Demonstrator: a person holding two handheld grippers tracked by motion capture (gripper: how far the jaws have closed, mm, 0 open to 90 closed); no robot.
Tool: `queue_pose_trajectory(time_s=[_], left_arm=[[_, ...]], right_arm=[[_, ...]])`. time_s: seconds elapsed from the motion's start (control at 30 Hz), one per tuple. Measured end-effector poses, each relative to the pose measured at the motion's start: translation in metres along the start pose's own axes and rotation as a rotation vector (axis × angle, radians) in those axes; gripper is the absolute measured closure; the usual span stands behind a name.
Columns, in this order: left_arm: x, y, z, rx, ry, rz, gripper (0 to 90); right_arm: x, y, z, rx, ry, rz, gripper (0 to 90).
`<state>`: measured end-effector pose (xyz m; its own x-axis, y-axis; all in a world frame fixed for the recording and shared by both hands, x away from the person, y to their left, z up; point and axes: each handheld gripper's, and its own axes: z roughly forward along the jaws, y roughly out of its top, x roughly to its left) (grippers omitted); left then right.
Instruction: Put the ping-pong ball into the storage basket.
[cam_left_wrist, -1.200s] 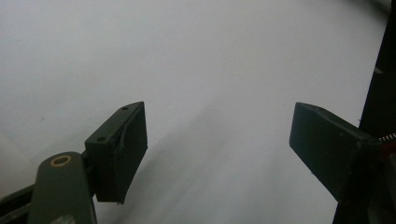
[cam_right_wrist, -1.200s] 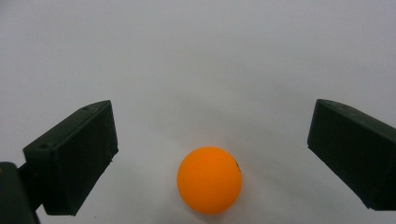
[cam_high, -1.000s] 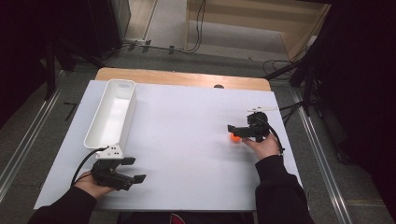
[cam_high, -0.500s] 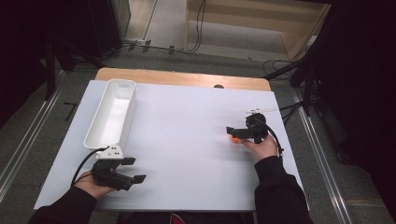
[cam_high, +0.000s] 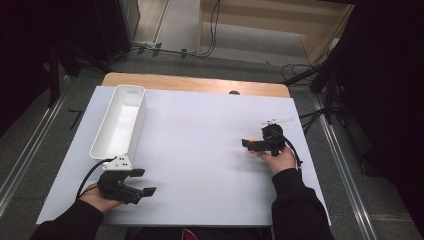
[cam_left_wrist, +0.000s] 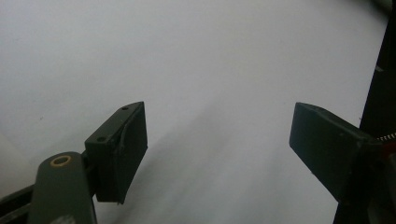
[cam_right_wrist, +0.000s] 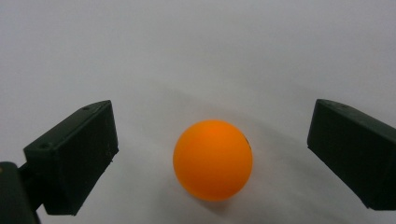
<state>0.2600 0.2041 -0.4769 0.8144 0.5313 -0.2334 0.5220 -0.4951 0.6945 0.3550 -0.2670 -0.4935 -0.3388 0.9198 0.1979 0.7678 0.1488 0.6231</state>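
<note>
The orange ball (cam_right_wrist: 213, 160) lies on the white surface (cam_high: 200, 135) between the wide-open jaws of the right gripper (cam_right_wrist: 210, 154), touching neither. The left gripper (cam_high: 135, 182), also open and empty, sits well apart, near the white tray (cam_high: 102, 145).

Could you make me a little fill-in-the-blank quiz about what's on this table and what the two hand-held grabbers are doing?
1. The ball between the open jaws of the right gripper is coloured ____.
2. The long white tray lies on the ____ side of the table.
3. The left gripper has its jaws open and holds ____.

Missing words: orange; left; nothing
</note>
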Motion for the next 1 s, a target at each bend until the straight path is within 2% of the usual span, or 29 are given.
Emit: queue_pose_trajectory(time_s=[0.4, 0.53, 0.63, 0.7, 1.0], left_arm=[[0.000, 0.000, 0.000, 0.003, 0.001, 0.004, 19.8], [0.000, 0.000, 0.000, 0.007, -0.002, 0.004, 19.8], [0.000, 0.000, 0.000, 0.007, 0.000, 0.007, 19.8], [0.000, 0.000, 0.000, 0.007, 0.000, 0.006, 19.8], [0.000, 0.000, 0.000, 0.008, -0.003, 0.003, 19.8]], right_arm=[[-0.002, -0.007, 0.008, 0.039, -0.008, -0.009, 0.8], [-0.003, -0.009, 0.012, 0.028, -0.007, 0.001, 0.8], [-0.004, -0.011, 0.015, 0.047, -0.011, -0.006, 0.8], [-0.004, -0.011, 0.016, 0.047, -0.026, -0.019, 0.8], [-0.003, -0.014, 0.016, 0.042, -0.033, -0.039, 1.0]])
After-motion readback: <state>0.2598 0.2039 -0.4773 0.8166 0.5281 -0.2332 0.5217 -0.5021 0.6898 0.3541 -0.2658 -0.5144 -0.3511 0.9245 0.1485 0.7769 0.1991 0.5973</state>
